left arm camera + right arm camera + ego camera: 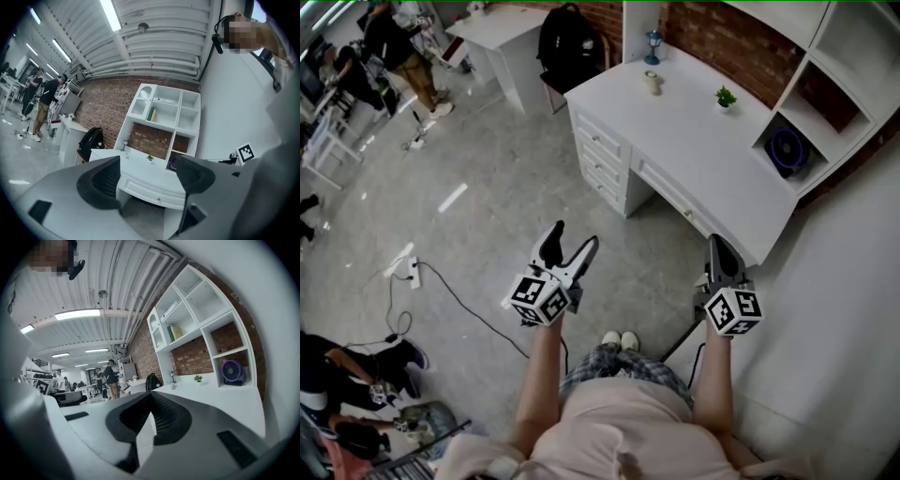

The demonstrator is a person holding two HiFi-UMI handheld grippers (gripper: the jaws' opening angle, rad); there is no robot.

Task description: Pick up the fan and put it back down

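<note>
**Approach stance.** My left claw point(575, 234) stands released and empty, ready to grasp. My right claw point(716, 246) is clenched on nothing. Both are held level, well short of the white desk surface point(684, 141). The round purple fan point(788, 150) sits in the open shelf cubby point(245, 366) at that surface's right end, untouched.

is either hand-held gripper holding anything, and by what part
Nothing is held. The left hand-held gripper is open and empty, the right hand-held gripper shut on nothing; the fan sits in the shelf.

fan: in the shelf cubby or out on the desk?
In the cubby. The fan stands upright inside the bottom shelf compartment, not on the desk top.
</note>
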